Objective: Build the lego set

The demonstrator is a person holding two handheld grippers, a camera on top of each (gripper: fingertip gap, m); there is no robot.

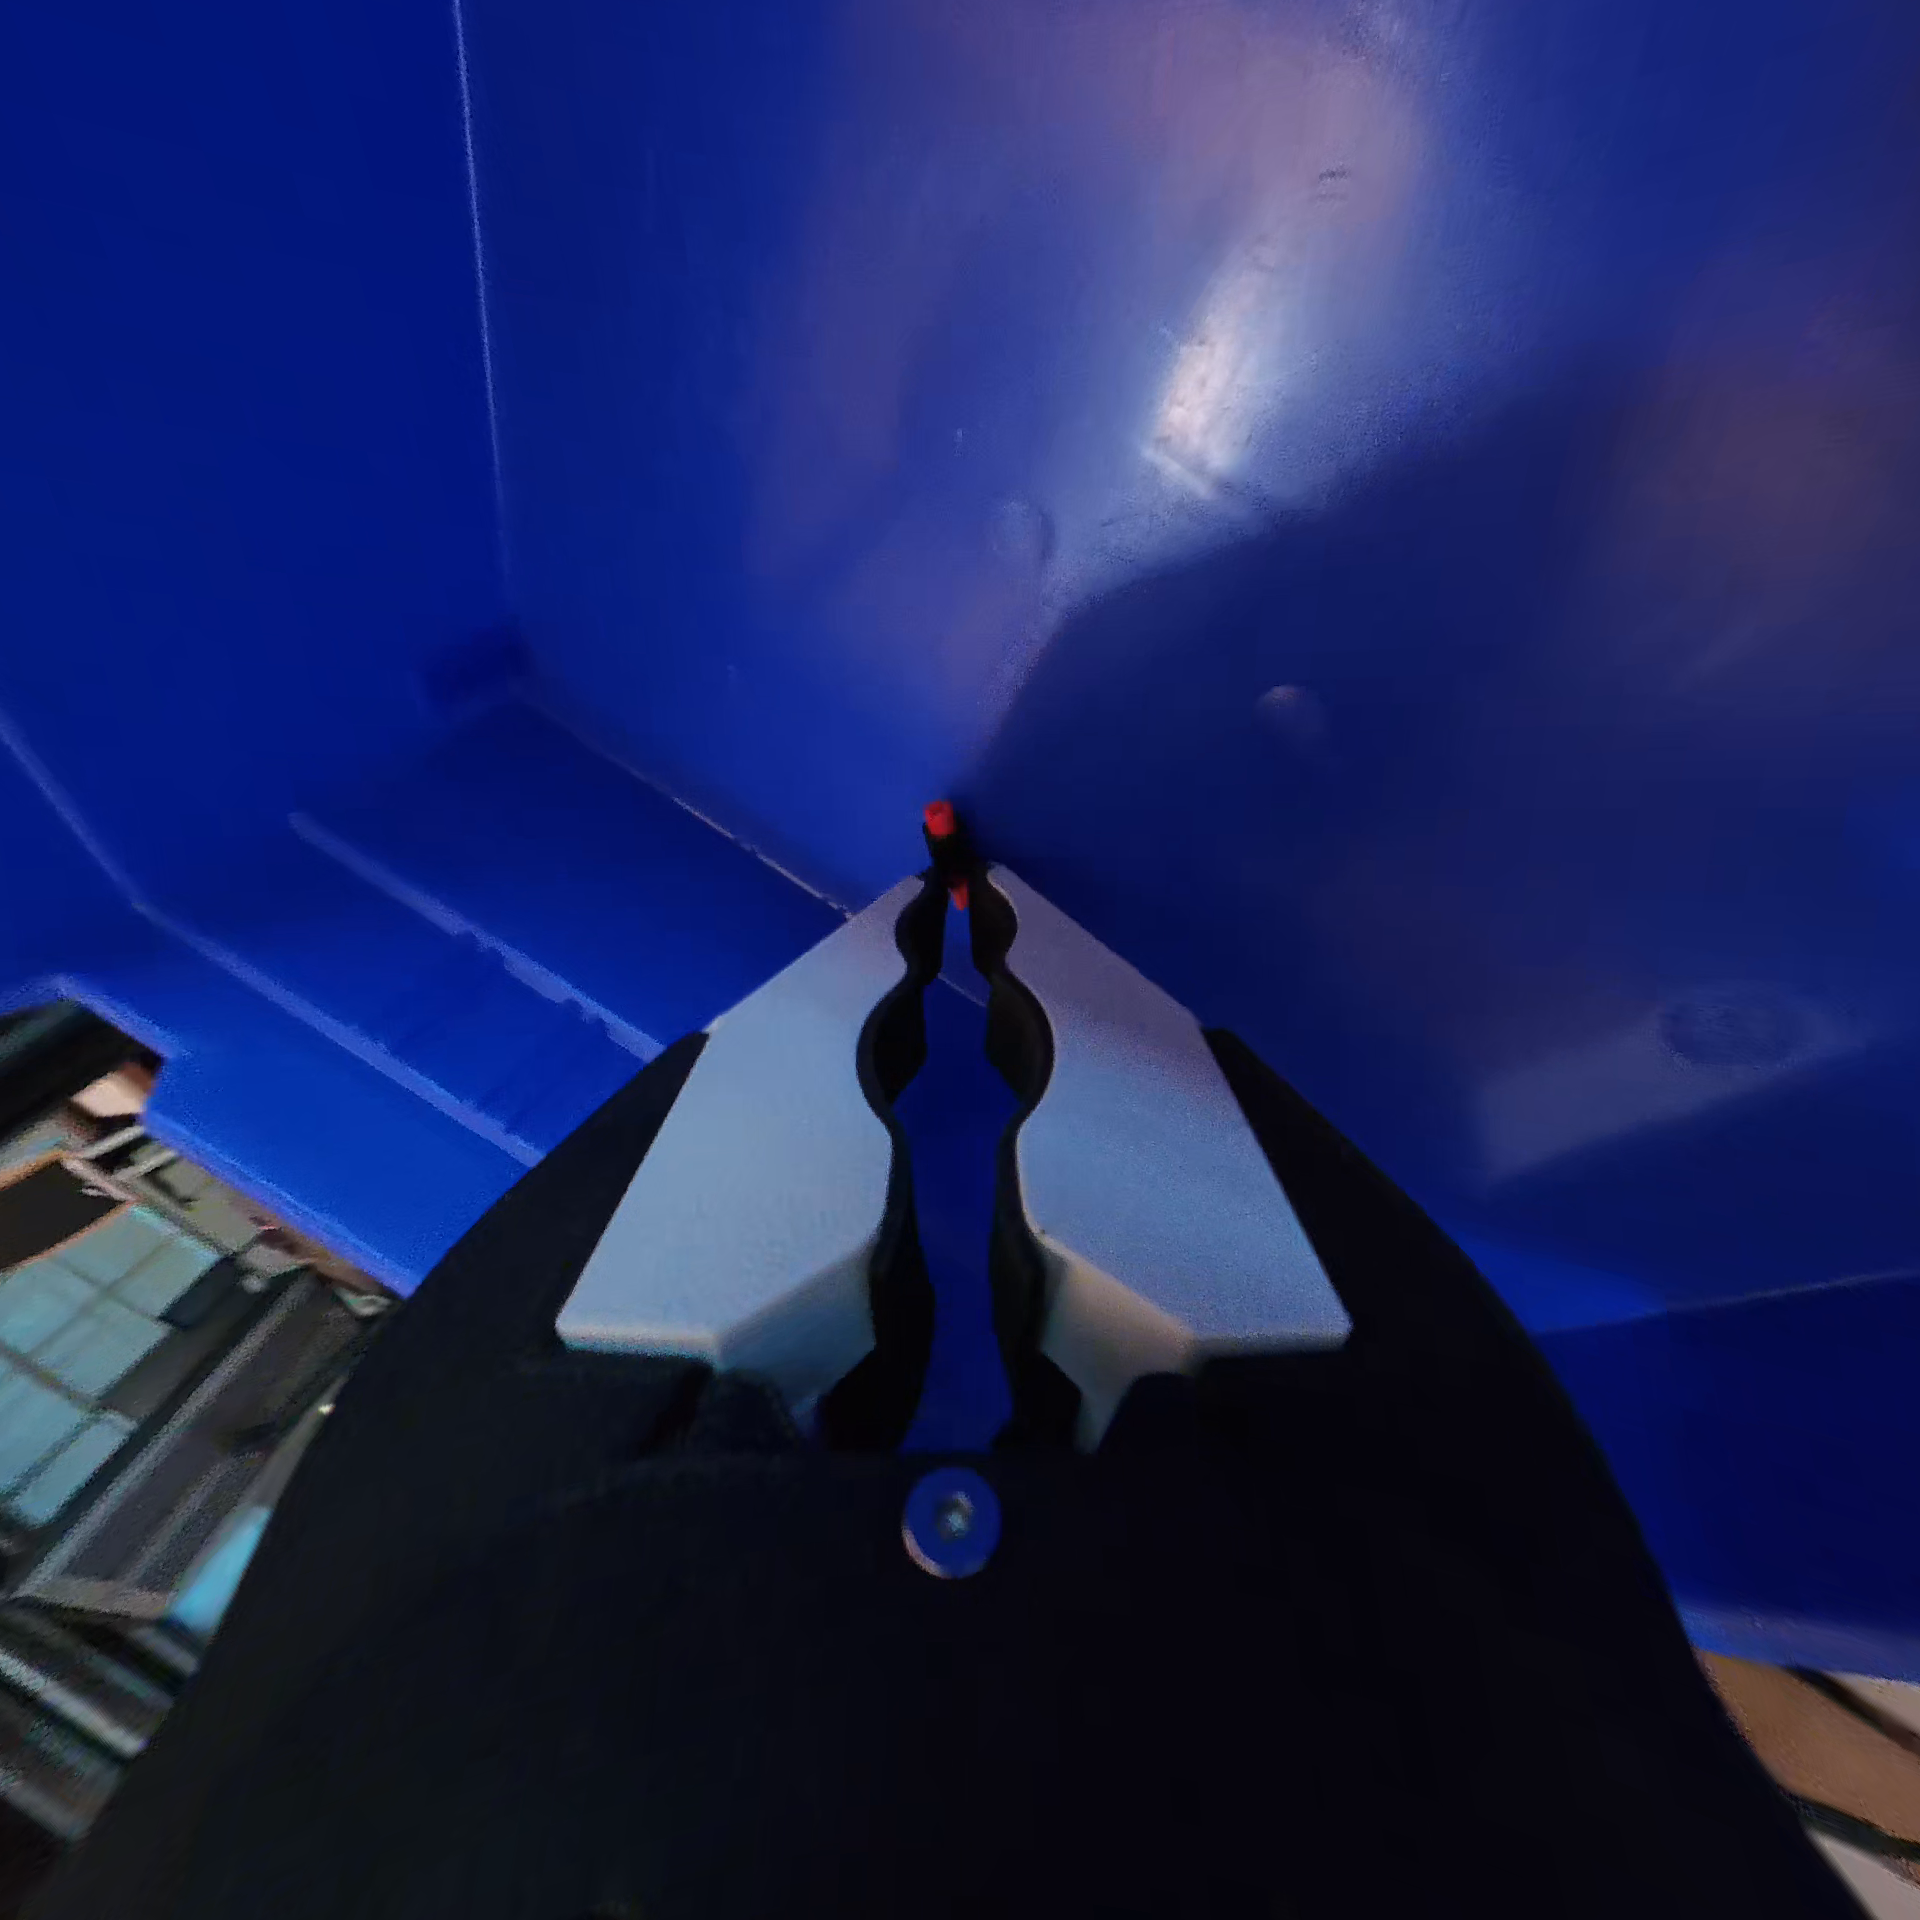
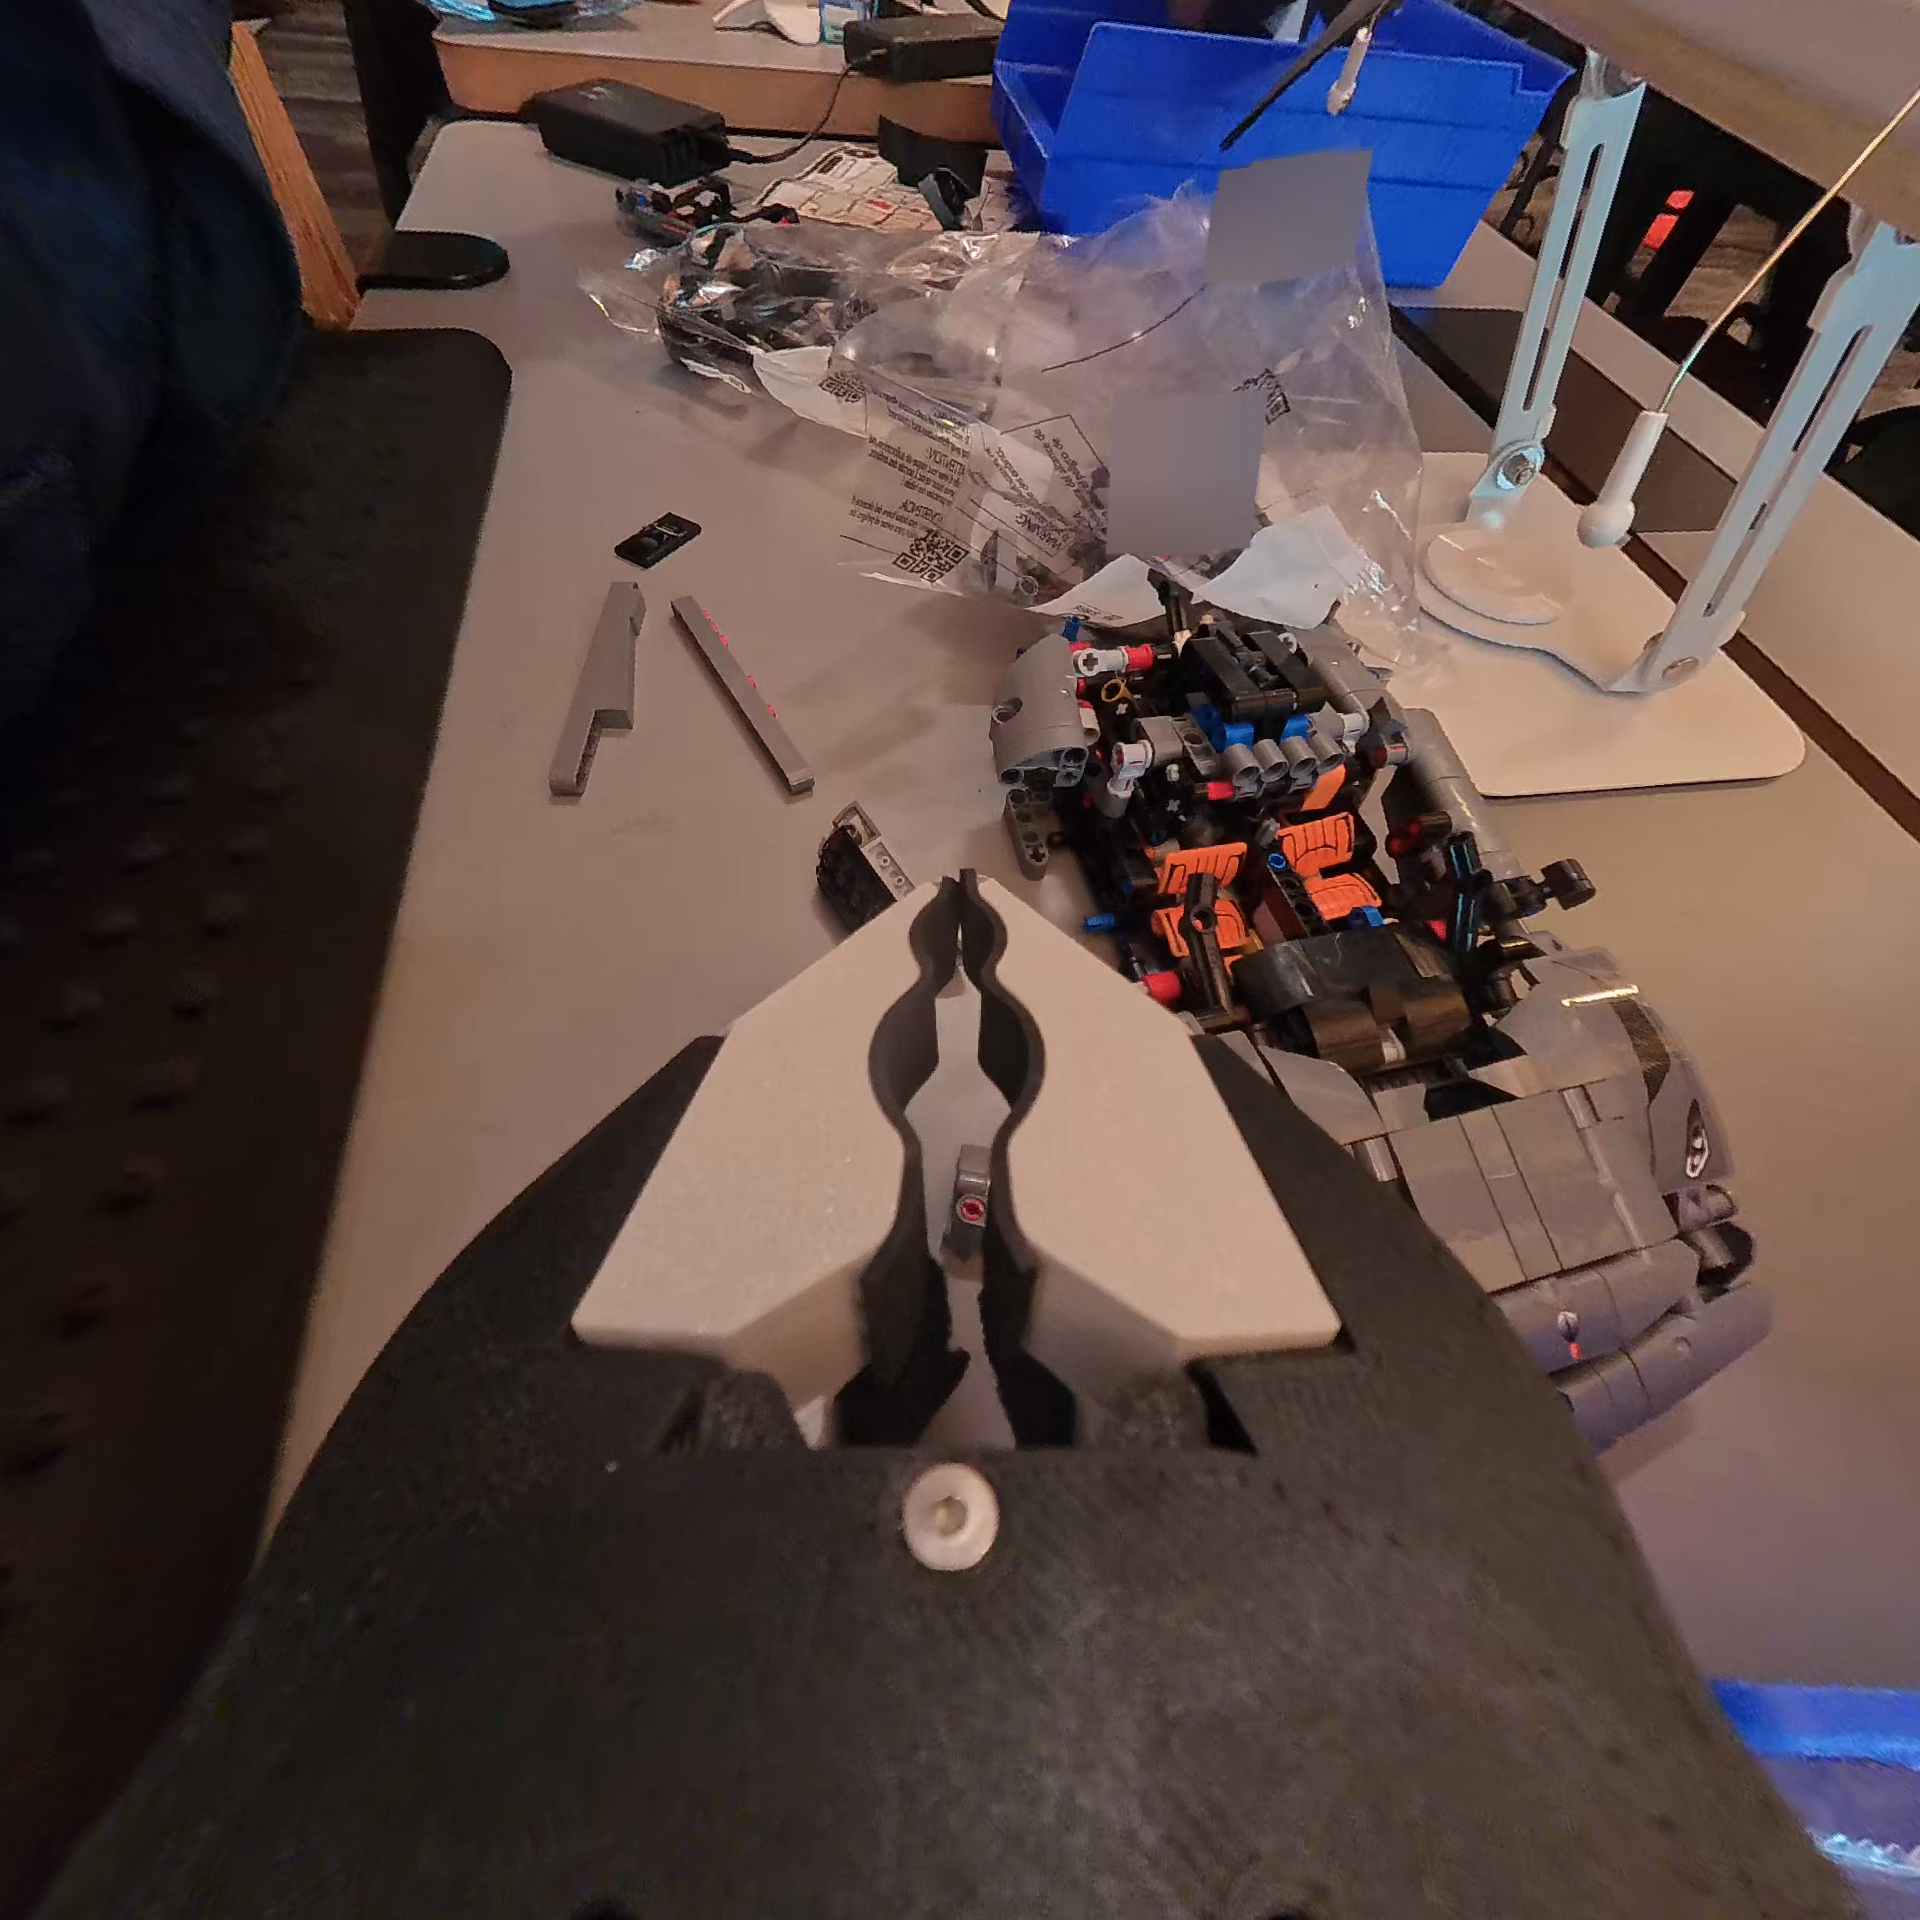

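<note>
In the left wrist view my left gripper (image 1: pixel 951 883) is deep inside a blue bin (image 1: pixel 1247 468), near the corner where its floor meets a wall. Its fingertips are shut on a small red pin (image 1: pixel 939 821) that sticks out past the tips. In the right wrist view my right gripper (image 2: pixel 961 888) is shut with nothing between the tips, hovering over the table just left of the half-built grey Lego car (image 2: pixel 1351 914) with orange seats. A small grey piece with a red pin (image 2: pixel 971 1200) shows through the gap behind the tips.
Two long grey beams (image 2: pixel 603 696) (image 2: pixel 743 696), a small black-and-grey part (image 2: pixel 857 862) and a black tile (image 2: pixel 657 538) lie on the table. Clear plastic bags (image 2: pixel 1091 416), blue bins (image 2: pixel 1299 135) and a white stand (image 2: pixel 1558 520) sit farther back. A black mat (image 2: pixel 208 831) lies at the left. The tips of one gripper are about 75 cm away from the tips of the other. The black tile (image 2: pixel 657 538) lies around 25 cm away from my right fingertips.
</note>
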